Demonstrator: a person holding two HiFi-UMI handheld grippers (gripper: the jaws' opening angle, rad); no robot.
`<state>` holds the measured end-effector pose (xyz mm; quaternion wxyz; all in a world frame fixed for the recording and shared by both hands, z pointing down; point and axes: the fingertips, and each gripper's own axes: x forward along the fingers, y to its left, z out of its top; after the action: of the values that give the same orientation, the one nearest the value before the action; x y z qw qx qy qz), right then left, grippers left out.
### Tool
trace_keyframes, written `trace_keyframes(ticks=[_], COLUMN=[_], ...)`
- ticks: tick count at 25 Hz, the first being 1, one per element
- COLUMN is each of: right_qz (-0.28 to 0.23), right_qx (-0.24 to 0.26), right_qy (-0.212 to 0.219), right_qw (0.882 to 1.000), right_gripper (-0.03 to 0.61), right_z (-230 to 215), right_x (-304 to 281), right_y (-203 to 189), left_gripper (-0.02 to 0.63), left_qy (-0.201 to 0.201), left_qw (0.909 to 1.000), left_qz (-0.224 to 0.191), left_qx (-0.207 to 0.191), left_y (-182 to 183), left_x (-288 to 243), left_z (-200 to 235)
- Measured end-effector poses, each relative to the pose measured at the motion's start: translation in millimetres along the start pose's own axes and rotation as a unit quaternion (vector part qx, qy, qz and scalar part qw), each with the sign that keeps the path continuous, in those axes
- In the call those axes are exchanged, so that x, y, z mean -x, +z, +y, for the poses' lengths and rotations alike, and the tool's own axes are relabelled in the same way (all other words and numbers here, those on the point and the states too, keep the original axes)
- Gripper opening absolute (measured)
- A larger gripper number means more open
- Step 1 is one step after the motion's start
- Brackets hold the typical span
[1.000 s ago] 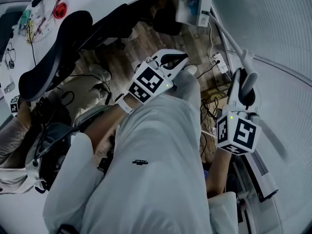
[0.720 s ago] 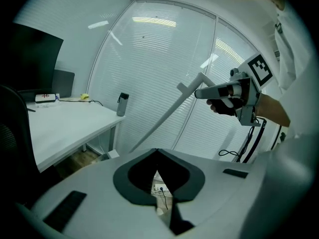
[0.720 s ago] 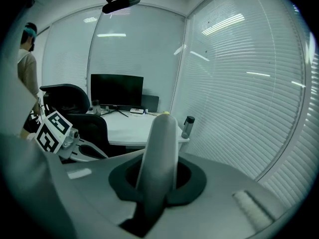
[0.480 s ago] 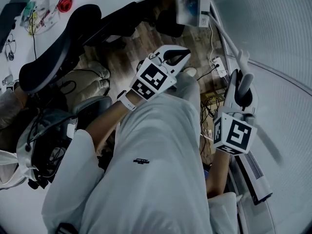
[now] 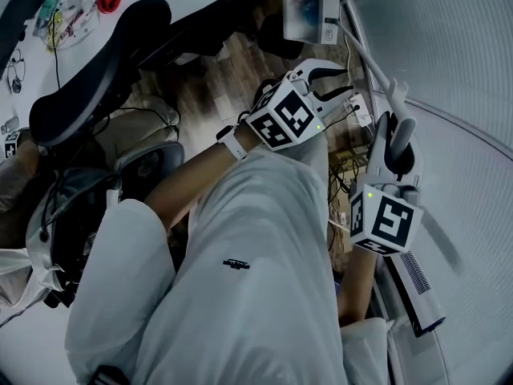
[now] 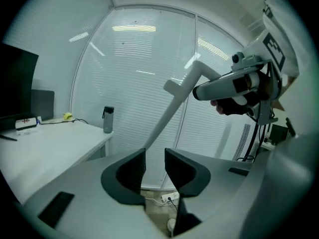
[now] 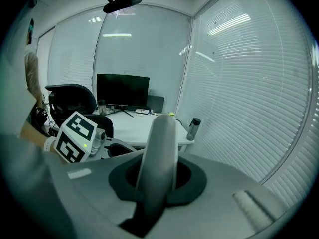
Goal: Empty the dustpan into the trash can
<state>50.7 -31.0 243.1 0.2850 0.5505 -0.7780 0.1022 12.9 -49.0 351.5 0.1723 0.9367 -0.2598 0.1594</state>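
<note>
Beside the person's leg (image 5: 256, 247), the right gripper (image 7: 158, 176) has its jaws clamped on the grey dustpan handle (image 7: 160, 133), which stands steeply close to the blinds (image 7: 249, 83). A little further, the jaws of the left gripper (image 6: 155, 158) are apart; they have just been opening, with nothing between them. Beyond is a desk (image 6: 50, 138) with a bottle (image 6: 108, 119).
</note>
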Motion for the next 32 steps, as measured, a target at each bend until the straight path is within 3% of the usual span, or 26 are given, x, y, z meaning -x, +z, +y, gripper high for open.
trace_keyframes(ticks=[4, 10, 21, 27, 32], right_qz=[0.0, 0.001, 0.004, 0.001, -0.006], right_qx=[-0.004, -0.001, -0.014, 0.015, 0.072], right_qy=[0.002, 0.005, 0.016, 0.026, 0.043], right_qw=[1.0, 1.0, 1.0, 1.0, 0.996], right_gripper=[0.051, 0.051, 0.052, 0.052, 0.052], right_z=[2.6, 10.4, 13.2, 17.7, 24.5], right_x=[2.3, 4.3, 7.4, 11.6, 19.9], right_y=[1.1, 4.0, 9.0, 15.0, 9.9], left_gripper=[0.114, 0.112, 0.118, 0.117, 0.127], left_qy=[0.0, -0.003, -0.095, -0.083, -0.085], left_qw=[0.9993, 0.9968, 0.9835, 0.9857, 0.9896], left_qz=[0.0, -0.04, -0.066, -0.077, -0.092], left_qx=[-0.037, -0.07, -0.139, -0.125, -0.071], left_y=[5.1, 27.5, 41.8, 49.4, 48.8], left_x=[-12.9, -29.8, -33.8, -29.5, -26.0], left_z=[-0.4, -1.9, -11.8, -11.7, -17.0])
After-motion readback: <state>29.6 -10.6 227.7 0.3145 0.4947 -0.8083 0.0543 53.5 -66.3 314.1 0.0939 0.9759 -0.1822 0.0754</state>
